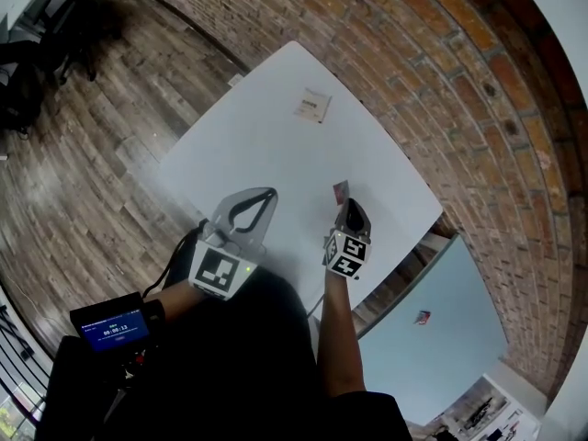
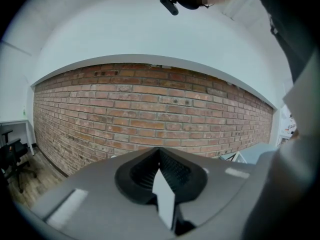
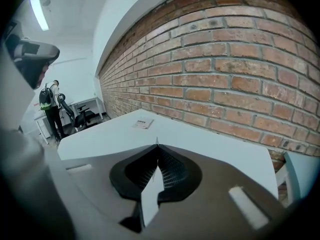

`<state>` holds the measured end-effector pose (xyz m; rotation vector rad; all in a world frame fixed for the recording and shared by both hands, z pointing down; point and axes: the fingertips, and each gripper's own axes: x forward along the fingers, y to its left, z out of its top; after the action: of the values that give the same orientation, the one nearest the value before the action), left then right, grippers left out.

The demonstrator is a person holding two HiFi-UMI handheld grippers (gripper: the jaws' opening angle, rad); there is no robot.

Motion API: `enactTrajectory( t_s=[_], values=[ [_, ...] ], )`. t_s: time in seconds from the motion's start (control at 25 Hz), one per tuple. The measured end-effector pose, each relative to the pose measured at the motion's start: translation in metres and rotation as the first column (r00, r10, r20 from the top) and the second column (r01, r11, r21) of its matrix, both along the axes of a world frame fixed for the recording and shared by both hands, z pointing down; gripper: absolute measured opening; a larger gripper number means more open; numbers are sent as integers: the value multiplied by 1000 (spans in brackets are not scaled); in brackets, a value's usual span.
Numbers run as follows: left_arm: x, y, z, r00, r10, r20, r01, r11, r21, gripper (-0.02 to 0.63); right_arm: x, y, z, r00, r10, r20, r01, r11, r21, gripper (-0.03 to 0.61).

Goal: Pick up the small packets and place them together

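Your left gripper [image 1: 272,192] has its fingers [image 2: 142,171] clenched tip to tip, raised over the near part of the white desk [image 1: 248,145]. Just to its right, your right gripper [image 1: 347,204] is clenched too, grasping a small reddish packet [image 1: 341,190] that stands up out of its fingertips. In the right gripper view the packet shows only as a thin edge above the point where the fingers [image 3: 172,171] meet.

Both pairs of fingers point across the desk toward the brick wall [image 1: 441,81]. Well ahead of them, a little left of the right pair, a second small packet [image 1: 312,106], pale with dark print, lies flat on the desk near its far edge. It is well apart from the one you hold.

Off to the right of your right fingers, past the desk's edge, a pale blue table [image 1: 450,329] carries a small red item [image 1: 422,317]. Far beyond the desk's left side, a person [image 3: 50,109] stands by a chair [image 3: 82,118].
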<state>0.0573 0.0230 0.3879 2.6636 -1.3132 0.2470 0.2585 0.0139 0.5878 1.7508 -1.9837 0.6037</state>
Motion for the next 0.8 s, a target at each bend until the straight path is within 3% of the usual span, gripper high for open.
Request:
enactTrajectory(
  t_s=[0.24,0.8],
  values=[
    [-40,-14,0,1000,-8,-27,8,1000,-23,0,-23,-2,9,1000,-21,-21,20,999,-51,3],
    [-47,-15,9,998,45,-33,-47,996,-71,0,-30,4,32,998,-39,50,46,989,-140,3]
  ],
)
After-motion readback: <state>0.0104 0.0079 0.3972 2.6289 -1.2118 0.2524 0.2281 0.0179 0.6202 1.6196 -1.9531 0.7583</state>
